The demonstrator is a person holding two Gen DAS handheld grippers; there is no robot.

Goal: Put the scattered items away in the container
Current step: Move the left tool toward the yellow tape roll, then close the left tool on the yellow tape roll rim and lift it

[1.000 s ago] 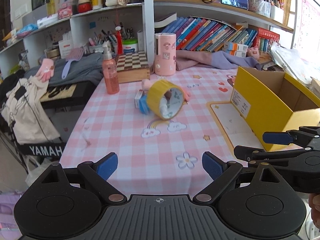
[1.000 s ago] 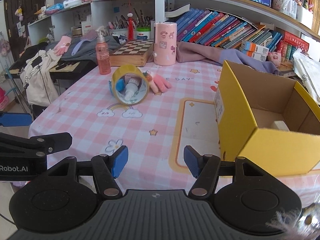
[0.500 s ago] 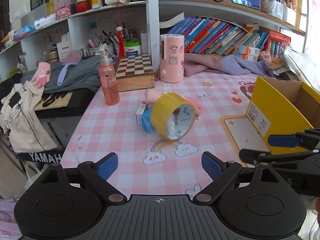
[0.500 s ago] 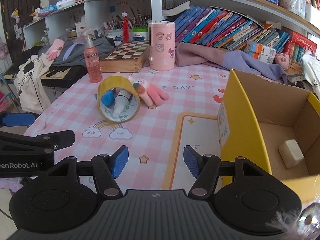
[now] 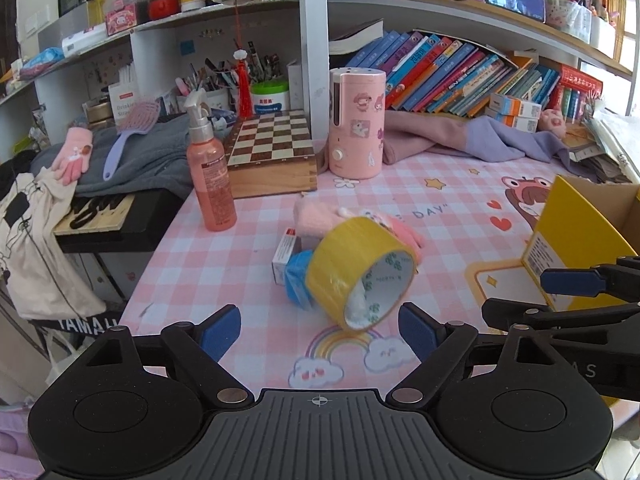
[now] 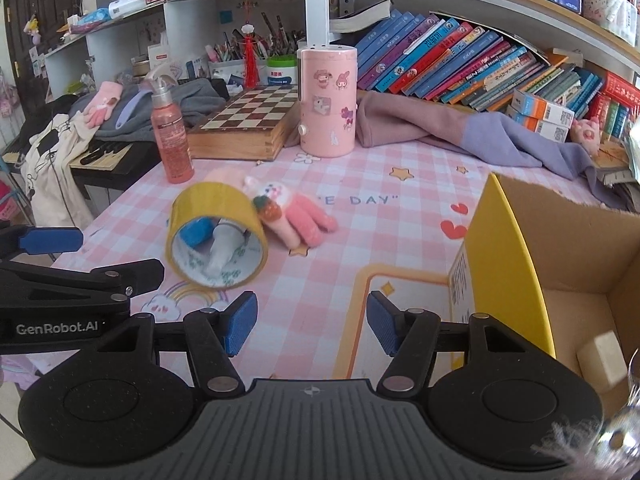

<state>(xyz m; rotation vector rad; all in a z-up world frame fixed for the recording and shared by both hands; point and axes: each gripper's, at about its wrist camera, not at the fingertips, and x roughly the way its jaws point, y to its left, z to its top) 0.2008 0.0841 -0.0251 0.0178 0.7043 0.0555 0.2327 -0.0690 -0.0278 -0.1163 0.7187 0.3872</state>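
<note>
Both grippers had closed in on the tape roll (image 5: 362,272), left gripper (image 5: 319,330) narrowing empty, right gripper (image 6: 311,322) half-open and empty; beside it, glove (image 6: 296,216) and small box (image 5: 285,255) remained outside the yellow box (image 6: 516,256).

Table (image 6: 400,216) wearing pink checked cloth. Lying on it: yellow tape roll (image 6: 216,236) tilting on edge, pink glove (image 6: 296,216) just beside, small white carton (image 5: 285,254), blue item (image 5: 298,280). Spray bottle (image 6: 171,136), chessboard box (image 6: 244,124), pink canister (image 6: 326,102) standing at back. Yellow cardboard box (image 6: 508,256) sitting at right.

Home study: crammed bookshelves (image 5: 460,76), cartoon-patterned tablecloth (image 5: 248,256).
</note>
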